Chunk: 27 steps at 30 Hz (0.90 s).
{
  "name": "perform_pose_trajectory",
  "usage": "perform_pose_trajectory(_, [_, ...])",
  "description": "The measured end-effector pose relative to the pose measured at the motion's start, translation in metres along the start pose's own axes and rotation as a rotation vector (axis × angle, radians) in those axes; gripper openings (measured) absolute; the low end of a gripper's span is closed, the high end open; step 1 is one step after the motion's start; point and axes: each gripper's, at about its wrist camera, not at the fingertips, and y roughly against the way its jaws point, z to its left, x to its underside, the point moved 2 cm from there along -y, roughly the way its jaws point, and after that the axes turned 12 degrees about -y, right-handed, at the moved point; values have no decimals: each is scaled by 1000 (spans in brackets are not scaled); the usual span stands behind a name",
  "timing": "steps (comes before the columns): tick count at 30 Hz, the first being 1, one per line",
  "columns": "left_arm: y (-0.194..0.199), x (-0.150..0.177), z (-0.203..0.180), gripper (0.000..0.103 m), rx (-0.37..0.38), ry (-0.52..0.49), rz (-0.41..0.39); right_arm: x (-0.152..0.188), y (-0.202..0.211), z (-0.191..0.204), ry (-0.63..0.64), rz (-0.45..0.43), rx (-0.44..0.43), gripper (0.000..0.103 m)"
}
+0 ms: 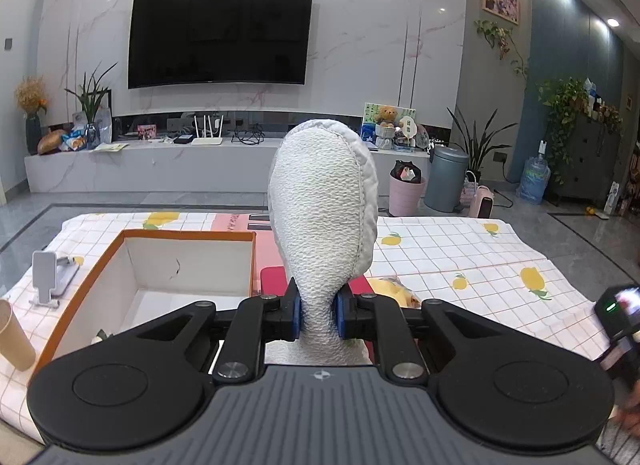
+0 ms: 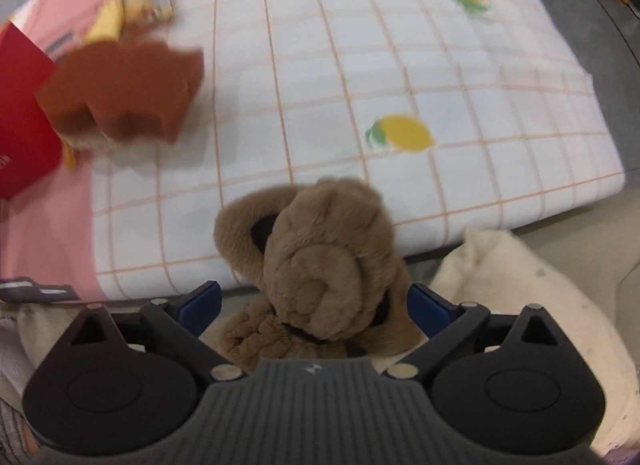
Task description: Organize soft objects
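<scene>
Pinching the narrow neck of a white textured fabric pouch with a stuffed, rounded top [image 1: 324,217], the left gripper [image 1: 316,315] has its blue pads pressed in on both sides, jaws nearly together; the pouch stands upright above the fingers; just beyond and to the left sits an open white cardboard box with an orange rim [image 1: 188,261]; a red box [image 1: 274,279] lies directly behind the pouch; further left stand a beige paper cup [image 1: 14,337] and a white phone stand [image 1: 45,277]; all rest on a white checked tablecloth printed with yellow lemons [image 1: 460,257]; far behind, a black television [image 1: 220,35] hangs on a marble wall.

The right gripper [image 2: 316,305] points down with its jaws spread wide; a tan plush toy with curled fur and a round ear [image 2: 316,265] lies between the blue pads, neither pad touching it; a cream cushion [image 2: 516,277] lies beside it to the right; beyond, on the cloth, a blurred reddish-brown soft object [image 2: 124,93] sits next to the red box.
</scene>
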Motion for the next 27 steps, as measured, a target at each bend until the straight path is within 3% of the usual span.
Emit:
perform_pose_trajectory(7, [0,1,3,18,19,6,17,-13,-25,16,36,37,73,100])
perform_pose_trajectory(13, [1,2,10,18,27,32,29,-3,-7,28,126,-50,49,73])
perform_pose_trajectory(20, [9,-3,15,18,40,62,23,14,21,41,162,-117,31,66])
perform_pose_trajectory(27, [22,-6,17,18,19,65,5,10,72,44,131,-209,-55,59])
